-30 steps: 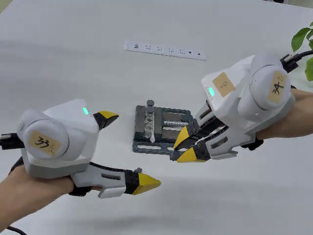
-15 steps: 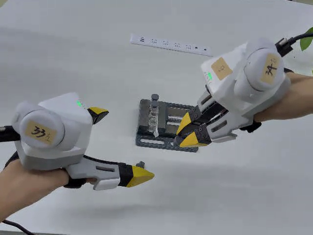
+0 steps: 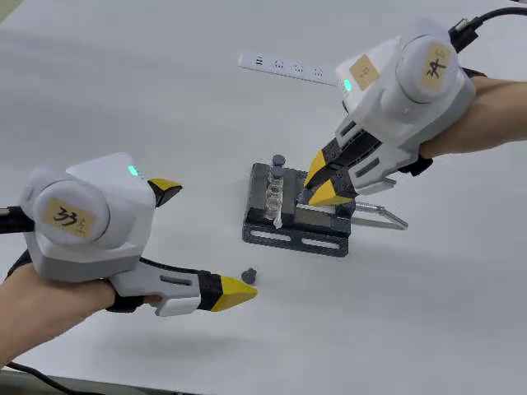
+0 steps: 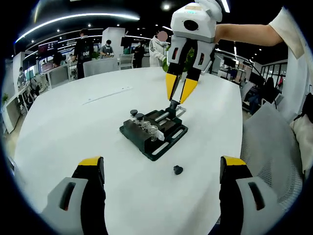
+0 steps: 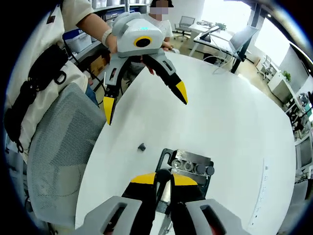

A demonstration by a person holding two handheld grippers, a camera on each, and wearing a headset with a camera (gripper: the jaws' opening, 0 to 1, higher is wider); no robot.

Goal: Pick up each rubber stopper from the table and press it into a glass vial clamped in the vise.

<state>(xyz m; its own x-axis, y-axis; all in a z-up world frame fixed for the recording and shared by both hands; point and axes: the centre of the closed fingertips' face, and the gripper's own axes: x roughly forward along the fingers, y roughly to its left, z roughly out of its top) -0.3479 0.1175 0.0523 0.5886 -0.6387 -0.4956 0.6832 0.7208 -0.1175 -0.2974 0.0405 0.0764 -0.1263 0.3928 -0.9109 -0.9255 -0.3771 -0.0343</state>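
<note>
loose stopper (image 3: 248, 274) sits on the counter (image 3: 123, 82) right ahead of the left gripper (image 3: 210, 239), between its wide-spread fingers (image 3: 235, 294), so left's way nearer while the right gripper (image 3: 323, 185) hangs clenched over the vise (image 3: 292, 239).

- Left gripper (image 3: 204, 239) — white-grey moulded housing, green lamp (image 3: 132, 171) lit, tan sticker (image 3: 70, 218) handwritten "33".
- Left cable (image 3: 6, 220): black, at the rear.
- Right gripper (image 3: 323, 185) — same housing and lamp; its round tan label (image 3: 436, 62) reads "34".
- Right cable (image 3: 482, 18): black, plugged in at the back.
- Fingers (image 3: 230, 293): grey, then black, with pointed yellow tips.
- Person wears a pale short sleeve (image 4: 289, 23).
</note>
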